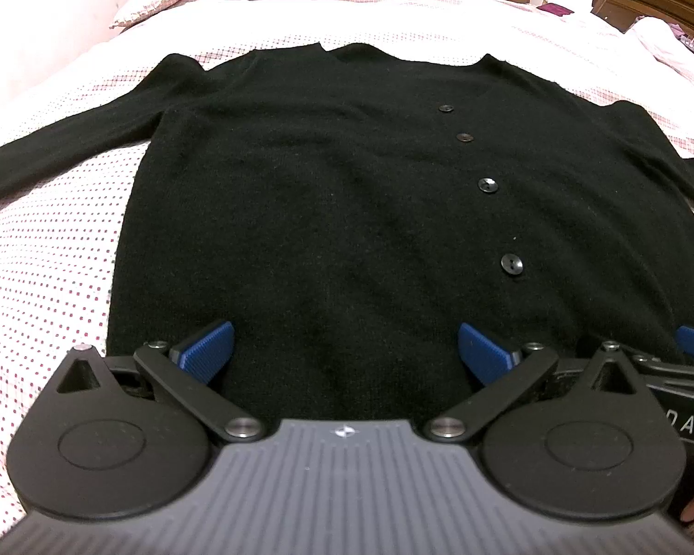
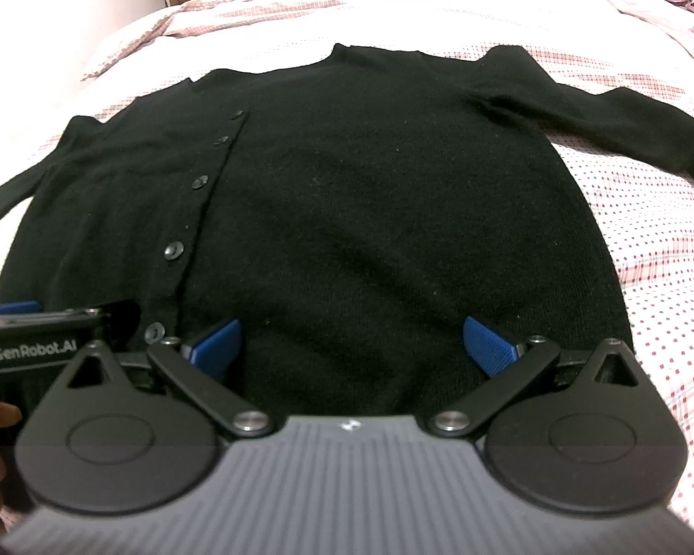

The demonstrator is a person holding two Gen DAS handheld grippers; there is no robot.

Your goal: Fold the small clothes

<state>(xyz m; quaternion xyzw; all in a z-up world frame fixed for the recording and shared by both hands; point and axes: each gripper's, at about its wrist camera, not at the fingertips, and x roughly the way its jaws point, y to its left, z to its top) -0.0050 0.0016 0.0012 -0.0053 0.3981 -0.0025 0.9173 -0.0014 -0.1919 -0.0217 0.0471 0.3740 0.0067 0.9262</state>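
Both the left gripper (image 1: pixel 346 351) and right gripper (image 2: pixel 351 347) gape wide above the black cardigan's (image 1: pixel 370 212) hem; pinching only the top layer, or snagging the bedsheet (image 1: pixel 46 254), would skew the fold.

The left gripper (image 1: pixel 345 347) tilts downward with its two blue-padded fingers (image 1: pixel 208 347) spread wide and nothing between the pads. The right gripper (image 2: pixel 354 347) tilts down the same way, just beside the left one, its blue fingers (image 2: pixel 490 344) equally far apart and gripping nothing. In the right wrist view the left gripper's black body shows at the left edge with the fingertips of the person's hand (image 2: pixel 4 414) wrapped round it, and in the left wrist view the right gripper's body crosses the right edge.
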